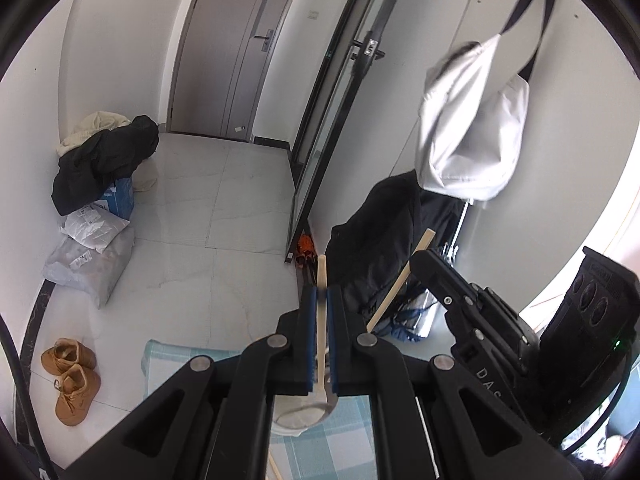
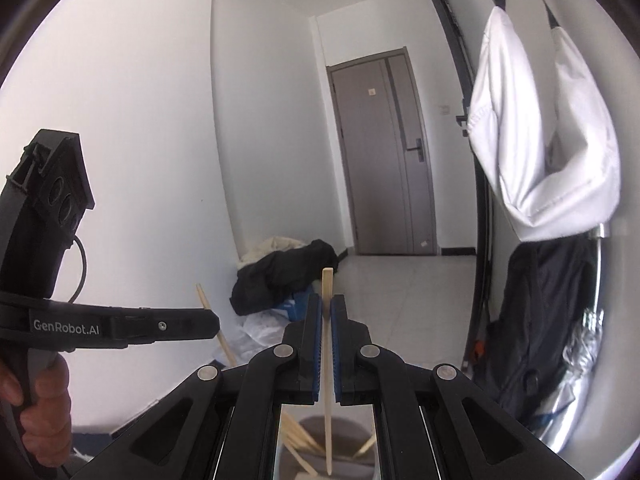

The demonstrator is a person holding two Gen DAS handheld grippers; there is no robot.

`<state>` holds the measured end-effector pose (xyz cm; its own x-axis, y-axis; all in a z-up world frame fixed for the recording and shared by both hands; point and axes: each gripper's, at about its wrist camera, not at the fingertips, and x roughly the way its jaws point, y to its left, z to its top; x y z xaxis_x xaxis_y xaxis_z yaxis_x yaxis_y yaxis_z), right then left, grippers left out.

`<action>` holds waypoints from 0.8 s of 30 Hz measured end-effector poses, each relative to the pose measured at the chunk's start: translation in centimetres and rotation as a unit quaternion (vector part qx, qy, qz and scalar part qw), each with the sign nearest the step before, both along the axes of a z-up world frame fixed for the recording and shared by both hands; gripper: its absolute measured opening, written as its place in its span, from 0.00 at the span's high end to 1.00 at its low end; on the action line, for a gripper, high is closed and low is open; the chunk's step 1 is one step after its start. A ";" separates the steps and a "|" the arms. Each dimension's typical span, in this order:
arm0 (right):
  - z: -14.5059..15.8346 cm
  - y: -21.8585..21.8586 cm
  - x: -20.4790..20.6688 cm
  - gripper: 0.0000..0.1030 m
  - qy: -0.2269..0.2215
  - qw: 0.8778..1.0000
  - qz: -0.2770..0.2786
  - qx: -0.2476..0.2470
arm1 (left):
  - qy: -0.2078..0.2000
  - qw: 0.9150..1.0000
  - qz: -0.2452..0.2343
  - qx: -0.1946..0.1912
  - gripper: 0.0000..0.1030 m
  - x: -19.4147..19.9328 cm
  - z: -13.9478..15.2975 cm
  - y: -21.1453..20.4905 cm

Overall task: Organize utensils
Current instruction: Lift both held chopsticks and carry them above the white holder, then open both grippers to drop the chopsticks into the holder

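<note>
In the left wrist view my left gripper point(image 1: 321, 292) is shut on a pale-handled spoon point(image 1: 321, 340). The handle sticks up past the fingertips and the bowl hangs low over a whitish round container point(image 1: 294, 418) on a teal checked cloth point(image 1: 320, 452). My right gripper point(image 2: 327, 300) is shut on a wooden chopstick point(image 2: 327, 380) held upright. Below it a grey holder point(image 2: 340, 432) contains several more chopsticks. Each gripper shows in the other's view: the right gripper point(image 1: 418, 260) with its chopstick point(image 1: 394, 292), and the left gripper point(image 2: 216, 324) held by a hand point(image 2: 40, 400).
A white bag point(image 1: 468, 128) hangs on the right wall above a black jacket point(image 1: 376, 240). A dark glass door frame point(image 1: 320, 140) stands ahead. A pile of dark clothes point(image 1: 104, 160), parcels point(image 1: 92, 248) and brown shoes point(image 1: 72, 380) lie on the pale tiled floor at left.
</note>
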<state>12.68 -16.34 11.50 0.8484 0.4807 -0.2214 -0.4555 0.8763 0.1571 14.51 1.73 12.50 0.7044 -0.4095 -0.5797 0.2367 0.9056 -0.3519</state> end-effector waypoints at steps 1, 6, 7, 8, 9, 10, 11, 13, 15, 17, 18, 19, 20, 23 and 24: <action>-0.1 0.2 0.7 0.97 0.001 1.000 0.001 -0.001 | 0.001 1.000 0.003 -0.003 0.99 0.4 0.0 0.1; -0.8 1.3 3.2 0.97 0.005 1.000 0.008 -0.011 | 0.013 1.000 0.011 -0.014 0.99 2.7 -1.3 1.0; -1.0 1.6 3.3 0.97 0.006 1.000 0.010 -0.015 | 0.017 1.000 0.011 -0.016 0.99 3.1 -1.8 1.1; -1.2 1.8 3.6 0.97 0.008 1.000 0.012 -0.020 | 0.020 1.000 0.012 -0.016 0.99 3.4 -2.0 1.1; -1.5 2.0 4.0 0.97 0.008 1.000 0.013 -0.025 | 0.024 0.999 0.013 -0.017 0.99 3.8 -2.4 1.2; -1.7 2.1 4.1 0.97 0.009 0.999 0.015 -0.028 | 0.029 0.999 0.015 -0.018 0.99 4.2 -3.2 1.4; -2.0 2.2 4.3 0.97 0.010 0.999 0.016 -0.032 | 0.032 0.999 0.016 -0.020 0.99 4.4 -3.6 1.6; -2.6 2.2 4.6 0.97 0.011 0.999 0.020 -0.037 | 0.038 0.999 0.020 -0.020 0.99 5.0 -4.4 1.8; -3.2 2.2 4.7 0.97 0.013 0.999 0.025 -0.039 | 0.047 0.998 0.021 -0.024 0.99 5.3 -5.3 2.0; -3.6 2.2 5.2 0.97 0.015 0.998 0.028 -0.045 | 0.053 0.998 0.019 -0.022 0.99 5.6 -5.8 1.9; -3.8 2.2 5.2 0.97 0.016 0.998 0.031 -0.048 | 0.054 0.998 0.016 -0.023 0.99 5.5 -6.1 1.9; -4.0 2.2 5.3 0.96 0.018 0.998 0.035 -0.051 | 0.053 0.998 0.015 -0.023 0.99 5.7 -6.0 1.9; -4.3 2.2 5.3 0.96 0.020 0.998 0.040 -0.054 | 0.053 0.998 0.013 -0.021 0.99 5.6 -6.2 1.8; -5.1 2.3 5.2 0.96 0.024 0.996 0.051 -0.069 | 0.057 0.998 0.011 -0.015 0.99 5.9 -6.5 1.6; -5.3 2.3 5.3 0.97 0.027 0.996 0.053 -0.073 | 0.059 0.998 0.010 -0.015 0.99 6.0 -6.6 1.5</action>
<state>17.98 -14.04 6.16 0.7794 0.5263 -0.3399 -0.5410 0.8390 0.0584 20.52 3.25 5.86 0.6407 -0.4140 -0.6467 0.1736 0.8985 -0.4032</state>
